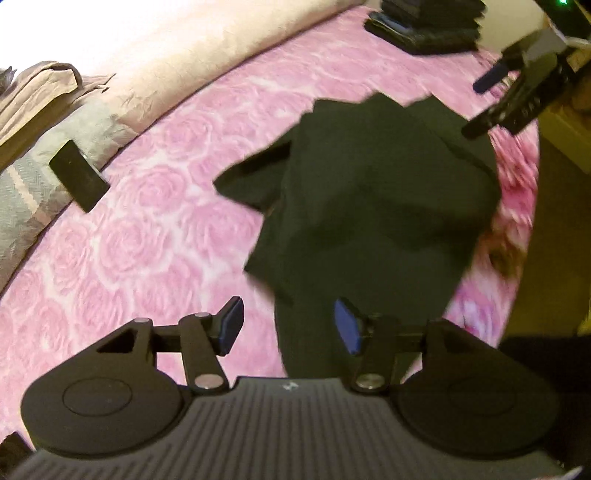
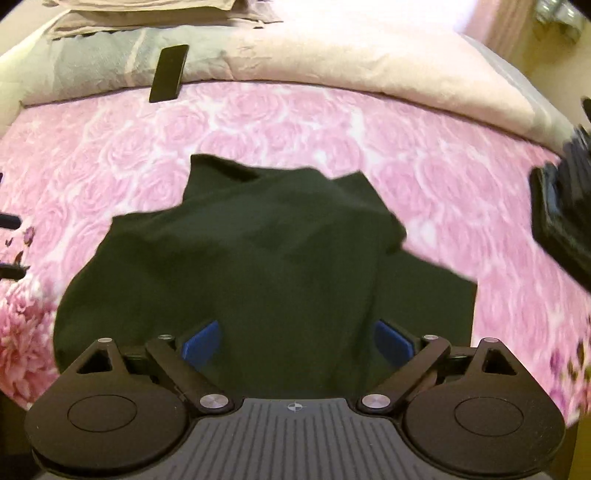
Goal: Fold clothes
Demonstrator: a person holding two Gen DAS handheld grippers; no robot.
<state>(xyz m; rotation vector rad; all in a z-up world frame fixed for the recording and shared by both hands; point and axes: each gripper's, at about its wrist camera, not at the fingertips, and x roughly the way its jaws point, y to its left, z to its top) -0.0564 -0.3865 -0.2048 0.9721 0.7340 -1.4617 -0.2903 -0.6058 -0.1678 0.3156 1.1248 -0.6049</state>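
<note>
At the bottom of the left wrist view the left gripper (image 1: 288,326) has its jaws spread, blue pads apart with nothing between them; one pad hangs over pink bedding, the other over the near hem of the dark garment (image 1: 369,206). In the right wrist view the right gripper (image 2: 295,343) is likewise spread wide, both blue pads over the dark cloth and gripping none of it.

The garment, a very dark green or black shirt, lies loosely rumpled in the middle of the frame on a pink rose-print bedspread (image 1: 155,240), with one short sleeve jutting toward the left of the left wrist view. In the lower left corner of the right wrist view the print turns to larger, darker pink flowers.

Beyond the shirt a pale cream duvet (image 2: 351,66) runs as a folded band across the upper frame. A black phone (image 2: 169,73) lies on its grey striped part at upper left, one end reaching the pink spread. Behind it sits a beige folded cloth (image 1: 40,88).

At the top right of the left wrist view is a stack of folded dark clothes (image 1: 428,26). Yellowish room surfaces show at the right edge, too blurred to identify.
</note>
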